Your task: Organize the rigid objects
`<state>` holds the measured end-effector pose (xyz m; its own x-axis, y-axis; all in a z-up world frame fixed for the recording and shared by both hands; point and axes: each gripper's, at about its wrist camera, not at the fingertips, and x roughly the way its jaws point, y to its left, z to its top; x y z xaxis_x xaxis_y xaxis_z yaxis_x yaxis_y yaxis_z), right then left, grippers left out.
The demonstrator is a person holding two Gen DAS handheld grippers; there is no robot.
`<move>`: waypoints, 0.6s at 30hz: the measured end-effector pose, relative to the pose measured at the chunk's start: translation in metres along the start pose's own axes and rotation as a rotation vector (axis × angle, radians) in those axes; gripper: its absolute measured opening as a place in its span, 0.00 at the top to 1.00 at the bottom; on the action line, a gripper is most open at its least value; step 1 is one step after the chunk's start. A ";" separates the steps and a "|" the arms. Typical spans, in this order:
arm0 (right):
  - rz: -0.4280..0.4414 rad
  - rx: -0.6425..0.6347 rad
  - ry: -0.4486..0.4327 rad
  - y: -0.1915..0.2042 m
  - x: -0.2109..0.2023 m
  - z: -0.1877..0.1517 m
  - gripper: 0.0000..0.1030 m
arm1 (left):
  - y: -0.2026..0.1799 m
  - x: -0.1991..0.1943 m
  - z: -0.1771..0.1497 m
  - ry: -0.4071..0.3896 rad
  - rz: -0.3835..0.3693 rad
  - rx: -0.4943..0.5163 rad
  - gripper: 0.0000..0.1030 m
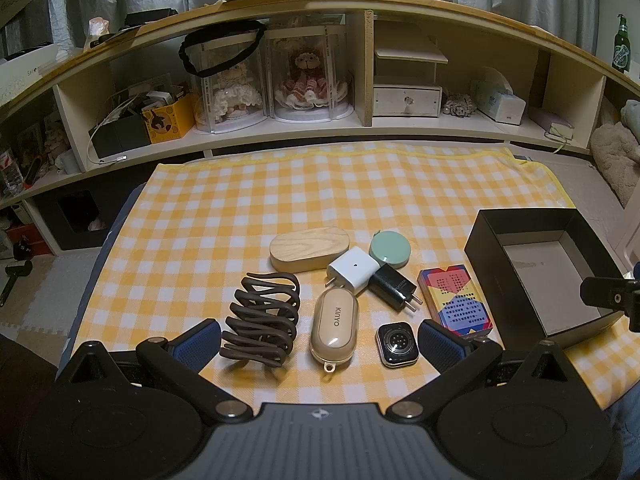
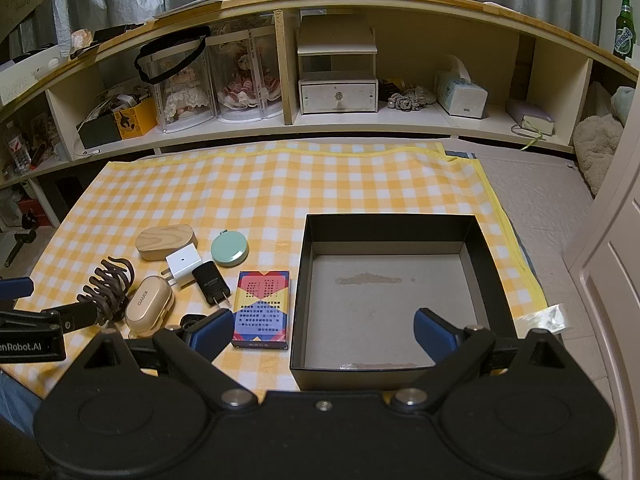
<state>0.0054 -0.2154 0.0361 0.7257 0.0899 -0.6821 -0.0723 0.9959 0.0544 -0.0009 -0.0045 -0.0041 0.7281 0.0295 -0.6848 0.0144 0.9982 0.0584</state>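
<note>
On the yellow checked cloth (image 1: pixel 320 192) lies a cluster: a brown hair claw (image 1: pixel 262 320), a beige earbud case (image 1: pixel 335 326), a watch body (image 1: pixel 397 344), a wooden oval case (image 1: pixel 309 249), a white charger (image 1: pixel 353 271), a black charger (image 1: pixel 394 287), a round green case (image 1: pixel 390 249) and a colourful card box (image 1: pixel 456 306). My left gripper (image 1: pixel 320 342) hangs open above the claw, earbud case and watch. An empty black box (image 2: pixel 394 292) stands to the right. Over its near edge my right gripper (image 2: pixel 324 332) is open, with the card box (image 2: pixel 262 308) just beside its left finger.
A low shelf unit (image 2: pixel 360 128) runs along the back, holding doll cases, a small drawer box, a tissue box and clutter. A green bottle (image 2: pixel 624 32) stands on its top at right. Bare cloth lies behind the cluster; a door (image 2: pixel 616 280) stands at the far right.
</note>
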 end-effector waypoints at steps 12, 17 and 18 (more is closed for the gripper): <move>-0.002 -0.002 -0.001 0.000 0.001 0.000 0.06 | 0.000 0.000 0.000 0.000 0.001 0.000 0.00; -0.002 -0.003 -0.002 0.000 -0.001 0.002 0.06 | 0.000 0.000 0.000 0.001 0.002 -0.001 0.00; -0.002 -0.003 -0.002 0.000 -0.001 0.002 0.06 | 0.000 0.000 0.000 0.000 0.002 -0.001 0.00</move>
<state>0.0060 -0.2151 0.0385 0.7271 0.0881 -0.6808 -0.0731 0.9960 0.0508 -0.0008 -0.0046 -0.0037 0.7278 0.0311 -0.6851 0.0126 0.9982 0.0587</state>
